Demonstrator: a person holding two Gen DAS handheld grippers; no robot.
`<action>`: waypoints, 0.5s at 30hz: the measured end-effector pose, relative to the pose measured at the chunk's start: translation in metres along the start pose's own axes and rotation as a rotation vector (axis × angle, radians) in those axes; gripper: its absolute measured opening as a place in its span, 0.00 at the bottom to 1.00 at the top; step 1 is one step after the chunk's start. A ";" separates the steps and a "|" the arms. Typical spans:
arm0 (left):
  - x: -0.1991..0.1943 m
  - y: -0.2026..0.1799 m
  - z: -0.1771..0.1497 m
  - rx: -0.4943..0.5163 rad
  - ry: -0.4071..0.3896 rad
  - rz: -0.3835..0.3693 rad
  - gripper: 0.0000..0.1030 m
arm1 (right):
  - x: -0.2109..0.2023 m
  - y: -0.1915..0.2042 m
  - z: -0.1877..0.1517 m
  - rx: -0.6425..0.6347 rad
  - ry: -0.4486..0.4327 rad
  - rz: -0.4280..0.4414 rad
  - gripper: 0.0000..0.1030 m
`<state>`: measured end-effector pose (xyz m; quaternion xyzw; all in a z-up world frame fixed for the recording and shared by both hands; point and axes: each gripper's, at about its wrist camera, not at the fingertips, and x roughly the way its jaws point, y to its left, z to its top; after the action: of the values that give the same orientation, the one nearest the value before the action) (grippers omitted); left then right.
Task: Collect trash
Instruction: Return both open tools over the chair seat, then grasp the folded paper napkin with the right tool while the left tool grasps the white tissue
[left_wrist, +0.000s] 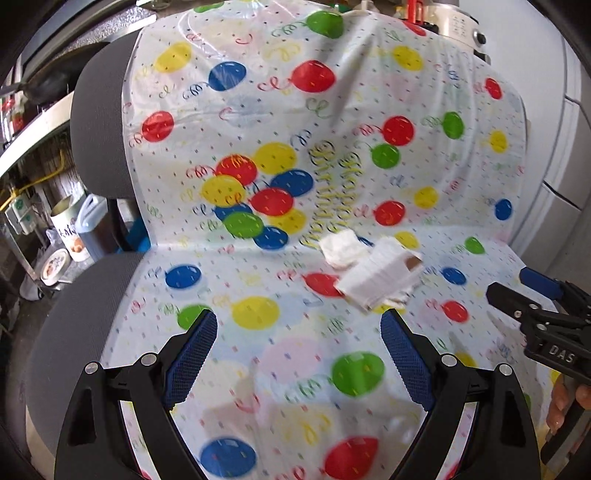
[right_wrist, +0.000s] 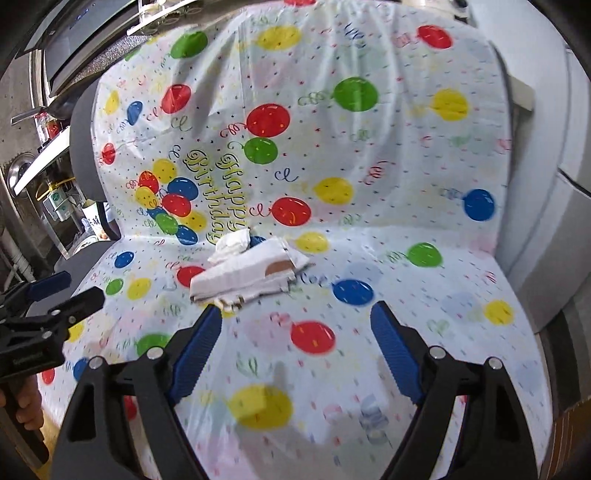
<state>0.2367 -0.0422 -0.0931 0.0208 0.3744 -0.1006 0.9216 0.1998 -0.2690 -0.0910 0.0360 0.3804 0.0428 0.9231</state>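
A torn white cardboard piece (left_wrist: 376, 278) (right_wrist: 247, 275) with a brown patch lies on the seat of a chair draped in a balloon-print plastic sheet (left_wrist: 295, 354) (right_wrist: 369, 332). Just behind it sits a crumpled white tissue (left_wrist: 341, 248) (right_wrist: 233, 242). My left gripper (left_wrist: 299, 321) hangs open above the seat, the cardboard just beyond its right fingertip. My right gripper (right_wrist: 295, 314) is open too, with the cardboard just past its left fingertip. Nothing sits between either pair of fingers. Each gripper shows at the edge of the other's view, the right gripper (left_wrist: 517, 291) and the left gripper (right_wrist: 74, 291).
The grey chair back (left_wrist: 99, 122) and seat edge (left_wrist: 74, 314) stick out from under the sheet at the left. Kitchen shelves, tins and bottles (left_wrist: 66, 229) stand on the floor side at the left. White cabinets (left_wrist: 561, 147) close in at the right.
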 end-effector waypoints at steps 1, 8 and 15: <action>0.003 0.002 0.004 0.001 -0.003 0.008 0.87 | 0.008 0.000 0.003 0.001 0.013 0.001 0.79; 0.027 0.016 0.023 0.001 -0.015 0.046 0.87 | 0.072 -0.006 0.021 0.042 0.099 0.026 0.73; 0.051 0.019 0.027 -0.003 0.007 0.045 0.87 | 0.127 -0.009 0.032 0.072 0.197 0.044 0.71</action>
<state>0.2946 -0.0357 -0.1101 0.0283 0.3771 -0.0793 0.9224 0.3120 -0.2658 -0.1581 0.0733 0.4699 0.0525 0.8781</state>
